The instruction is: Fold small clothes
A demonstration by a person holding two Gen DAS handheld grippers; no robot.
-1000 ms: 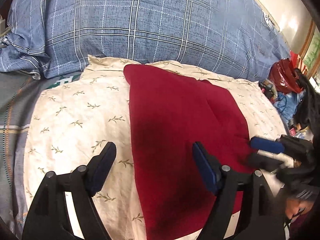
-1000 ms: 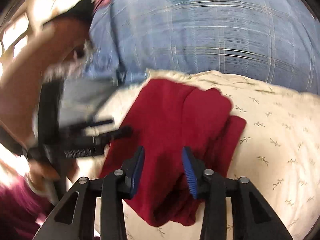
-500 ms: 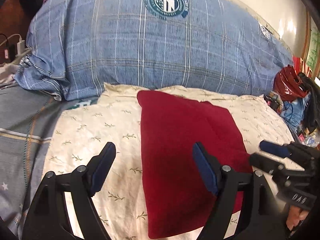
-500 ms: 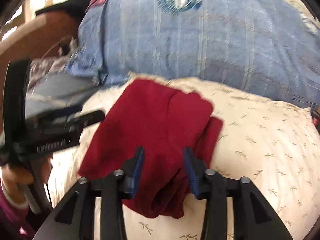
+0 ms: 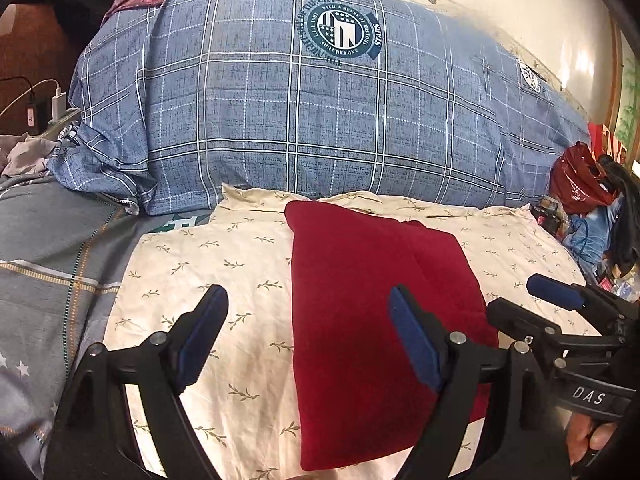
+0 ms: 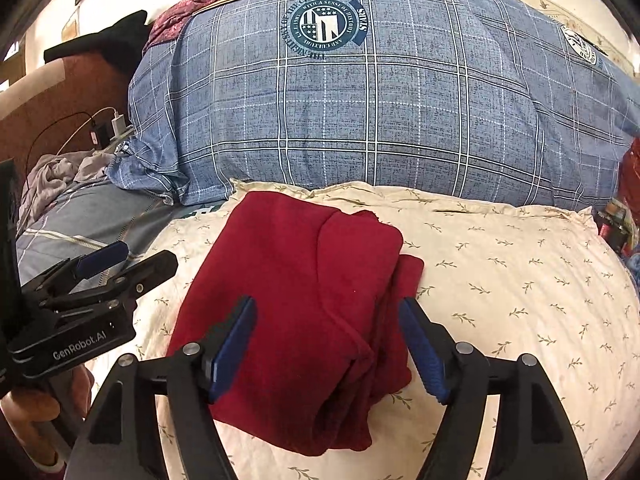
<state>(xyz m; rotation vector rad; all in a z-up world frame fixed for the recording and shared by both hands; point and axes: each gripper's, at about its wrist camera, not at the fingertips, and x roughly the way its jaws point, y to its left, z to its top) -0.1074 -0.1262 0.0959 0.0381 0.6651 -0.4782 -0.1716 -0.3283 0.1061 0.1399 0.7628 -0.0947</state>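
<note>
- Garment: red, folded into a rough rectangle, laid on the leaf-print sheet, just in front of the blue plaid pillow.
- R gripper: jaws have just been opening, now wide; garment's near right edge is seen between the pads but isn't pressed, so nothing is held.
- L gripper: wide, empty, hovering above sheet and the garment's left edge.
- Step in hand, judged: release after a fold, then check/tidy.
- To be done well: both grippers should be lifted clear w/o a pad snagging the top layer; the bulging right side, where inner layers poke out, should be tucked or pressed flat before another fold is tried; edges should be lined up, since soft knit like this prob. slumps if dragged.
- Vs 1 s ago: R jaws were narrow over the cloth, now spread wide; more of the pillow and its round badge is seen in both views; garment sits lower in the L view; garment's shape is about unchanged.
</note>
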